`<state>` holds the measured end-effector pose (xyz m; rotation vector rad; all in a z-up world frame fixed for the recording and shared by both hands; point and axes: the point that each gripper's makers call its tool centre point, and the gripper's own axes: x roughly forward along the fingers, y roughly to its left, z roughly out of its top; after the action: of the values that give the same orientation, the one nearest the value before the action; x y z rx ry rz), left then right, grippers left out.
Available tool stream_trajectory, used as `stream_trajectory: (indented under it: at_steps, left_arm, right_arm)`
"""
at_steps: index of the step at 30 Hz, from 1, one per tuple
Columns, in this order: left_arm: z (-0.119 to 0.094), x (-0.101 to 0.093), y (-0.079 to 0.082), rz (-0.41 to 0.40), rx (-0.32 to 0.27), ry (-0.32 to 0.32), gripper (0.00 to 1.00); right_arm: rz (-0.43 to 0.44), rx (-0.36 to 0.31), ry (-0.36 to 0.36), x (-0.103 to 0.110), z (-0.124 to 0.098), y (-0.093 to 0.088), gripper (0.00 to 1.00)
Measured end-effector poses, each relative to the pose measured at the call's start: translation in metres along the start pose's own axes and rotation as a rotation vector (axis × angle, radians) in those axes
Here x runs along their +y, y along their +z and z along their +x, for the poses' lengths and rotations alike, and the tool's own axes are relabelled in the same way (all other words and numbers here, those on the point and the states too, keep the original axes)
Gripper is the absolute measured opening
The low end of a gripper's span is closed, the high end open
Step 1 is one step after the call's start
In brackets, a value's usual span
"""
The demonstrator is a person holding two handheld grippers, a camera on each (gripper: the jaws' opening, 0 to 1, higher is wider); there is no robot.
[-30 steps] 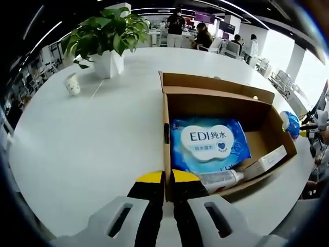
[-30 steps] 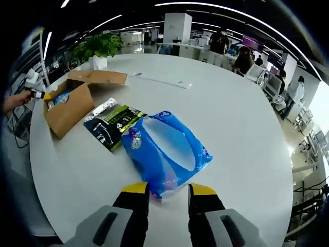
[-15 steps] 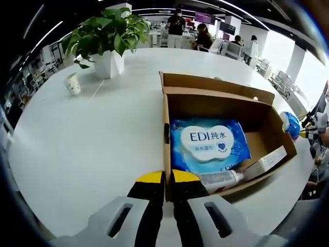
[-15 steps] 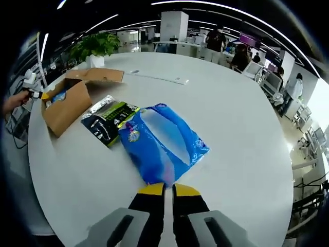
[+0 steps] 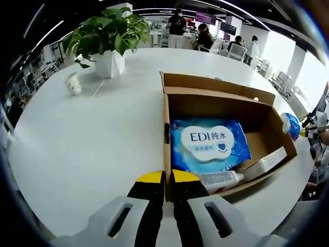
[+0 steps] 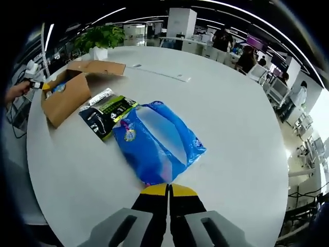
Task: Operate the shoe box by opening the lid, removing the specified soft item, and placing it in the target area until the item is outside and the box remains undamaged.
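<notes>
Both my grippers are closed: the left gripper (image 5: 163, 178) pinches the shoe box (image 5: 259, 121) wall, the right gripper (image 6: 168, 189) seems empty, just beside the blue bag (image 6: 157, 144) on the table (image 6: 231, 123).

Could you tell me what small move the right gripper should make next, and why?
Probably lift the right gripper straight up off the blue pack. Its jaws stand shut just short of the pack's near edge, the pack lies flat on the white table, outside the shoe box, so the placing looks done.
</notes>
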<state>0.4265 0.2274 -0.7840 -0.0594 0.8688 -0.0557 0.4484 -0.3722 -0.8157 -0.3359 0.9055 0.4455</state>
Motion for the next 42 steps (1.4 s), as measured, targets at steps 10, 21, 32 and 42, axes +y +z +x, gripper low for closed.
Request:
stream_trajectory:
  at_steps: [10,21,32,42]
  left_arm:
    - [0.0,0.0,0.0,-0.006,0.002,0.0,0.02]
    - [0.0,0.0,0.0,-0.012,0.002,0.003,0.02]
    - [0.0,0.0,0.0,-0.016,0.009,-0.007,0.03]
    - [-0.002,-0.002,0.005,0.02,-0.001,-0.032,0.05]
  right_arm:
    - [-0.059,0.032,-0.016,-0.017,0.005,0.005,0.0]
    - [-0.071,0.049,-0.026,-0.025,0.008,0.009,0.0]
    - [-0.075,0.066,-0.035,-0.023,0.005,0.007,0.0]
    - [-0.056,0.037,-0.079,-0.027,-0.012,0.019,0.08]
